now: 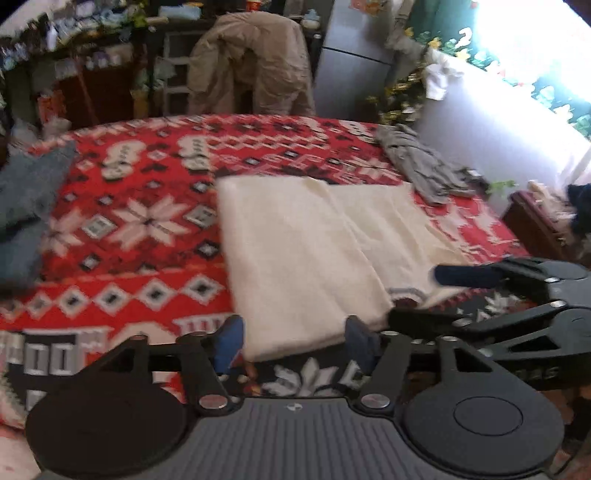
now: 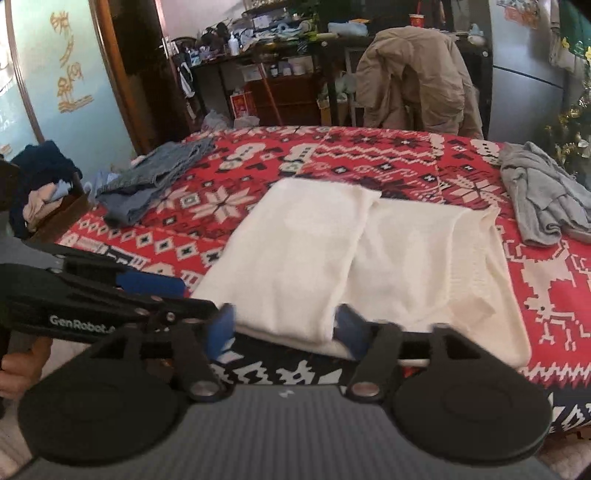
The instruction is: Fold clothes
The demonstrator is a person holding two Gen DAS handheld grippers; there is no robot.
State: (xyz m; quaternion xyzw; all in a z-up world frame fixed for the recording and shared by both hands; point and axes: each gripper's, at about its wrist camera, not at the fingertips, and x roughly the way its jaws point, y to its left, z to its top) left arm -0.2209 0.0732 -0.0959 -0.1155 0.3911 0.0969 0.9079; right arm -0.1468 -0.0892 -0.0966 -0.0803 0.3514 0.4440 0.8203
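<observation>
Right wrist, folded cream garment (image 2: 332, 258) near blanket (image 2: 406, 162) edge, seemingly released

A red, white and black patterned blanket (image 2: 369, 158) with snowflakes and reindeer covers the counter. Behind it a tan jacket (image 2: 413, 77) hangs over a chair back, beside a grey refrigerator (image 2: 524, 74). Dark, cluttered shelves (image 2: 280, 74) line the far wall, and a red cup (image 2: 416, 20) stands on top. Gold tinsel (image 1: 402, 99) hangs near the window.
</observation>
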